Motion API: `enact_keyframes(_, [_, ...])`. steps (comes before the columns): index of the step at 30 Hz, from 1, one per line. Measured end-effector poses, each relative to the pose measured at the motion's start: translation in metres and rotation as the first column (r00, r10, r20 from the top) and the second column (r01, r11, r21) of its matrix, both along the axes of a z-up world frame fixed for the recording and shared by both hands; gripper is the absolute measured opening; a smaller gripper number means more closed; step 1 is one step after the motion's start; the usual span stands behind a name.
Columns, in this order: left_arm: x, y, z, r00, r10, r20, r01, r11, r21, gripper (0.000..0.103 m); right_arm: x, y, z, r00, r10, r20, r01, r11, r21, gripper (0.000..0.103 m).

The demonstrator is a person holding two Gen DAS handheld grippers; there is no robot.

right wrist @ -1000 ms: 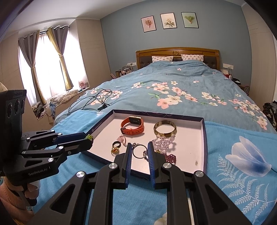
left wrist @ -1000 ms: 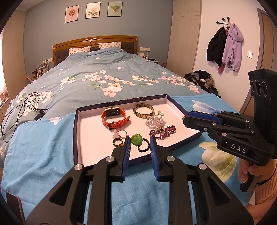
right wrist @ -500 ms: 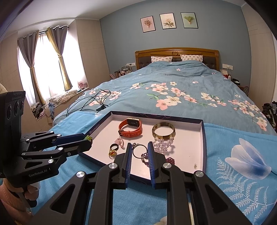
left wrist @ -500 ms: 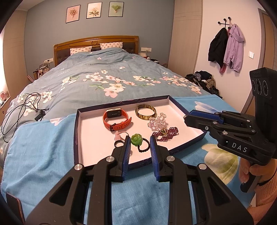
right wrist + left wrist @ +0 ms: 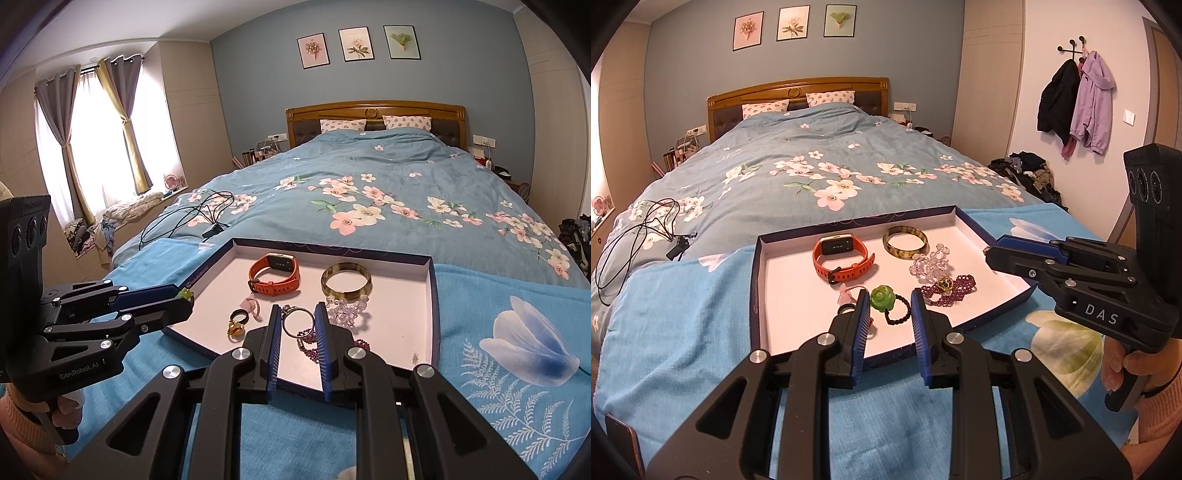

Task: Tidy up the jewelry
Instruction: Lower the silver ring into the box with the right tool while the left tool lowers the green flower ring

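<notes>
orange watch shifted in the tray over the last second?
No. The orange watch keeps its spot beside the amber bangle near the tray's far wall.

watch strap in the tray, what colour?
Orange-red, with a dark buckle. The watch lies in the tray; clearest in the right wrist view.

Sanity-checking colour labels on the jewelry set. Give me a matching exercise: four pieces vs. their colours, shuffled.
Pieces:
1. watch strap
2. rose charm
3. beaded bracelet
4. large ring

Colours:
A. purple
B. silver
C. orange
D. green

Pairs: 1-C, 2-D, 3-A, 4-B
</notes>
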State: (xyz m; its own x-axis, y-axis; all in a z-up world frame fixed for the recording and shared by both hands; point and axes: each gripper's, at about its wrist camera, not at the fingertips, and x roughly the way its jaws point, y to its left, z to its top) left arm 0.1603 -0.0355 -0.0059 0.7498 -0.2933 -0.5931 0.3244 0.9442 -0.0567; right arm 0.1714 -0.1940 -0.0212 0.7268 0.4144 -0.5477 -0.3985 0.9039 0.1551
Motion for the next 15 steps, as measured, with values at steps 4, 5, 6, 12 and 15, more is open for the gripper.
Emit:
enact_keyframes(4, [0.0017, 0.0004, -0.0012, 1.000, 0.002, 0.001, -0.002, 1.000, 0.002, 0.023, 0.0008, -0.0005, -0.0002, 1.000, 0.000, 0.000, 0.000, 1.000, -0.001, 0.016])
enact_keyframes(5, [0.0019, 0.0006, -0.0014, 1.000, 0.002, 0.001, -0.002, 1.000, 0.002, 0.023, 0.0008, -0.0011, -0.0003, 1.000, -0.001, 0.001, 0.001, 1.000, 0.000, 0.016])
enact_keyframes(6, [0.0018, -0.0003, -0.0012, 1.000, 0.003, 0.001, -0.003, 1.000, 0.003, 0.023, 0.0011, -0.0011, -0.0003, 1.000, -0.001, 0.000, 0.001, 1.000, 0.000, 0.016])
enact_keyframes(12, [0.0023, -0.0001, -0.0019, 1.000, 0.006, 0.002, -0.006, 1.000, 0.004, 0.023, 0.0015, -0.0010, -0.0006, 1.000, -0.001, 0.000, 0.001, 1.000, -0.001, 0.016])
enact_keyframes(15, [0.0045, 0.0007, -0.0019, 1.000, 0.009, 0.002, -0.009, 1.000, 0.006, 0.023, 0.0022, -0.0011, -0.0008, 1.000, -0.001, -0.002, 0.001, 1.000, 0.000, 0.016])
